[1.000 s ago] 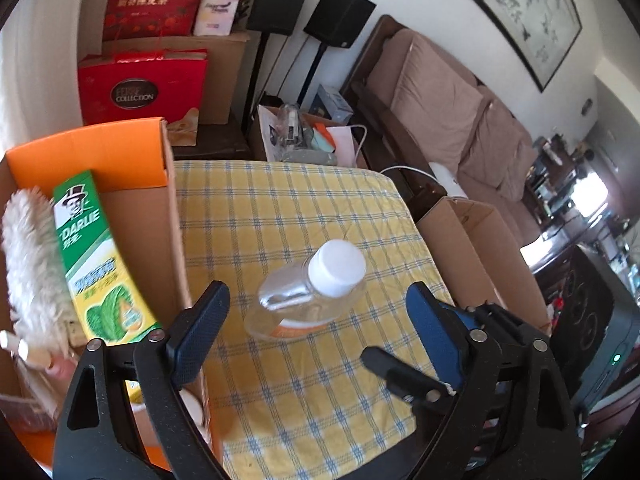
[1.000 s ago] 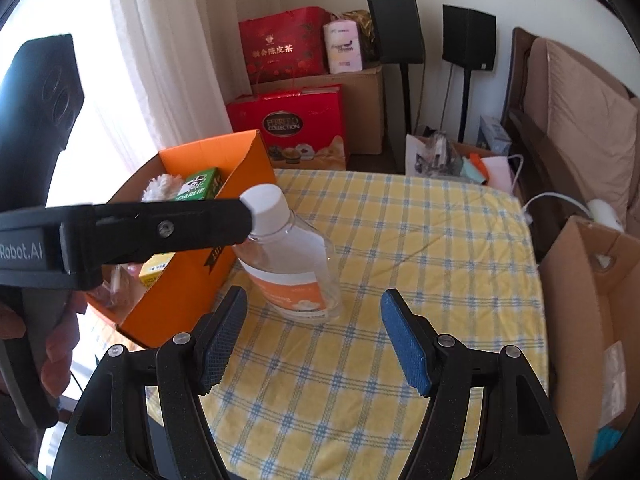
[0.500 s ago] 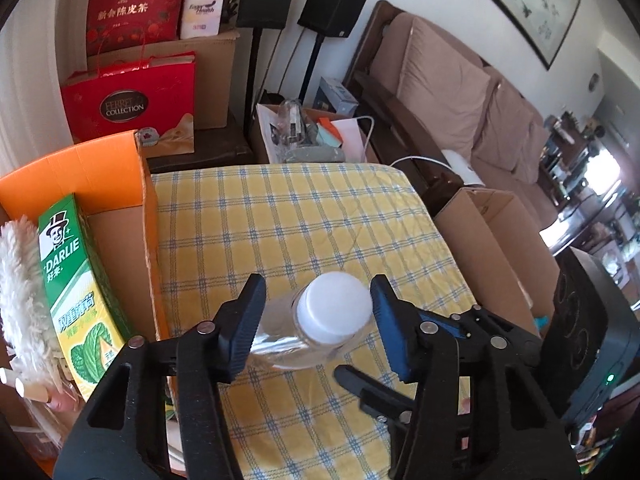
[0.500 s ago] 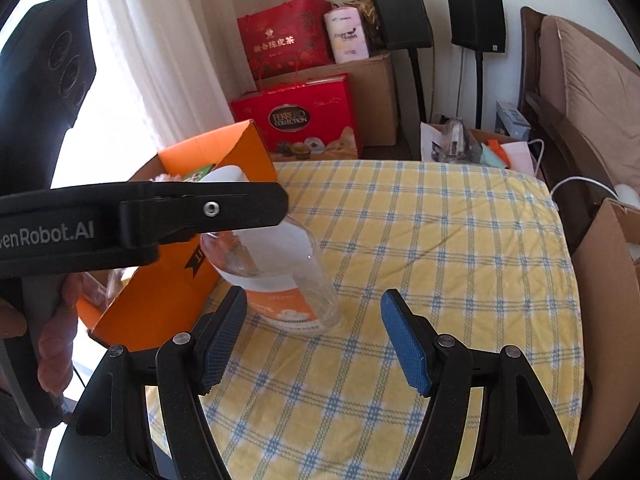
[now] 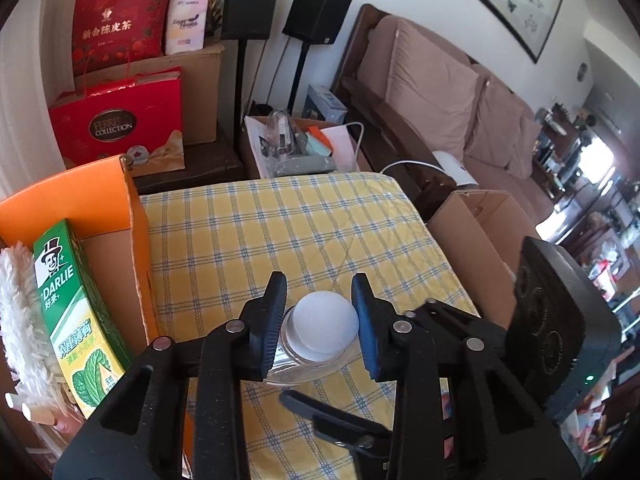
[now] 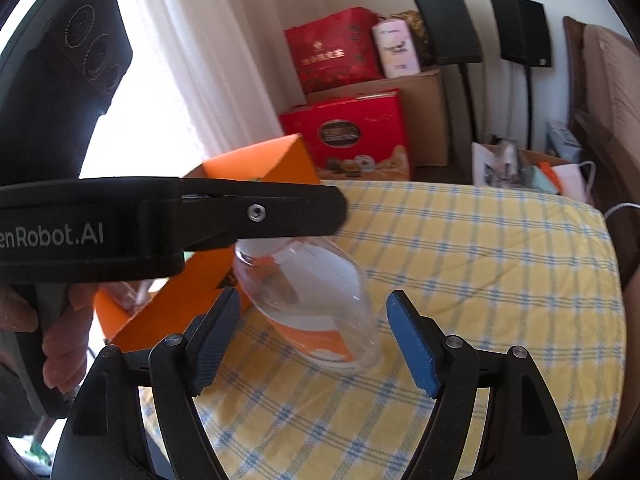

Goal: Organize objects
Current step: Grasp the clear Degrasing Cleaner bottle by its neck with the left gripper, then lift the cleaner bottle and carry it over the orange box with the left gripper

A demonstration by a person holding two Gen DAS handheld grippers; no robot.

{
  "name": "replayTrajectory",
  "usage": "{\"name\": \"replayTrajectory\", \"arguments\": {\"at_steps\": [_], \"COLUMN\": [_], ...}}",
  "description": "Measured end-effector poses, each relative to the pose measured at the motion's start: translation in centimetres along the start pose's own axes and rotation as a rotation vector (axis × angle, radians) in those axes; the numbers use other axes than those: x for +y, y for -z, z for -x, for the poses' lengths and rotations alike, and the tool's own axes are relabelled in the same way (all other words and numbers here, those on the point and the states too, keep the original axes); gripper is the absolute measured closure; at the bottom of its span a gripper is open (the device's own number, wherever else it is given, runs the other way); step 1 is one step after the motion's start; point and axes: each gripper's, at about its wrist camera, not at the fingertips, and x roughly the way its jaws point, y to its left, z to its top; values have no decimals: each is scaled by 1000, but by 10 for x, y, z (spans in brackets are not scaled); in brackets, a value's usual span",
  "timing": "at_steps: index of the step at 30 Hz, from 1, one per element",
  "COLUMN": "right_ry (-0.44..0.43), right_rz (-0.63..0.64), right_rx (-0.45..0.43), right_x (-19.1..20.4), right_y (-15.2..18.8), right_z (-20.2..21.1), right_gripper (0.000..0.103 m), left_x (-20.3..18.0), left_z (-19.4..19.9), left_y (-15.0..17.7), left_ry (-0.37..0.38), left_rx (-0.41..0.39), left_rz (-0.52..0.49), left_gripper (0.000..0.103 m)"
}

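A clear bottle (image 5: 324, 324) with a white cap and an orange label stands on the yellow checked tablecloth (image 5: 280, 220). My left gripper (image 5: 319, 284) is closing from above, its pads against either side of the cap. In the right wrist view the bottle (image 6: 316, 292) leans, its top towards the orange box (image 6: 256, 164). One finger of the left gripper (image 6: 280, 212) hides the cap there. My right gripper (image 6: 313, 297) is low in front of the bottle's base. Its jaws are opening and its blue pads stay clear of the bottle.
The open orange box (image 5: 80, 200) at the table's left edge holds a green toothpaste carton (image 5: 72, 320) and a white duster (image 5: 16, 312). A cardboard box (image 5: 472, 232) stands off the table's right side. A hand (image 6: 60, 340) holds the left gripper. Red gift bags and speakers are behind.
The left jaws went from wide open to closed around the bottle's cap. The bottle now leans towards the orange box. The right gripper dropped lower and its jaws widened a little.
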Motion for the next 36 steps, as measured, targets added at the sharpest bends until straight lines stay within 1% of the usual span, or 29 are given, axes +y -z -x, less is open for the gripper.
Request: {"name": "replayTrajectory", "arguments": {"at_steps": [2, 4, 10, 13, 16, 21, 22, 24, 25, 26, 29, 31, 32, 33, 34, 35, 36], "right_ry": [-9, -12, 1, 19, 17, 10, 6, 1, 4, 8, 34, 37, 40, 37, 38, 34, 32], "right_rz": [8, 2, 21, 31, 18, 11, 10, 13, 21, 33, 70, 63, 55, 50, 45, 36, 33], "right_rx": [-9, -12, -9, -12, -8, -14, -16, -20, -20, -17, 5, 20, 26, 24, 17, 17, 19], "right_x": [1, 2, 10, 15, 18, 23, 24, 26, 28, 31, 38, 38, 37, 37, 37, 36, 36], "right_y": [0, 0, 1, 2, 2, -6, -9, -15, -17, -19, -22, -20, -18, -16, -16, -16, -16], "right_z": [-2, -3, -3, -3, -5, -2, -1, 0, 0, 0, -8, -16, -20, -20, -20, -21, -21], "right_gripper": [26, 30, 38, 40, 40, 43, 44, 47, 50, 51, 53, 53, 53, 54, 54, 54, 54], "left_x": [-1, 0, 4, 5, 5, 6, 6, 5, 3, 2, 1, 7, 12, 16, 21, 25, 29], "left_z": [0, 0, 3, 4, 6, 16, 19, 25, 29, 31, 29, 27, 27, 27, 27, 27, 26], "left_y": [0, -1, -2, 0, 1, -4, -6, -9, -12, -14, -17, -16, -15, -13, -11, -9, -6], "left_ry": [9, 12, 24, 20, 16, 38, 47, 67, 69, 55, 28, 15, 10, 8, 2, 3, 5], "left_rx": [2, 2, -1, -7, -11, -19, -21, -28, -35, -39, -28, -19, -17, -18, -15, -7, -2], "left_rz": [-5, -4, 13, 15, 14, 24, 24, 24, 18, 11, -12, 9, 21, 31, 45, 53, 58], "left_gripper": [72, 73, 75, 76, 76, 77, 79, 89, 100, 102, 102, 99, 91, 86, 69, 56, 52]}}
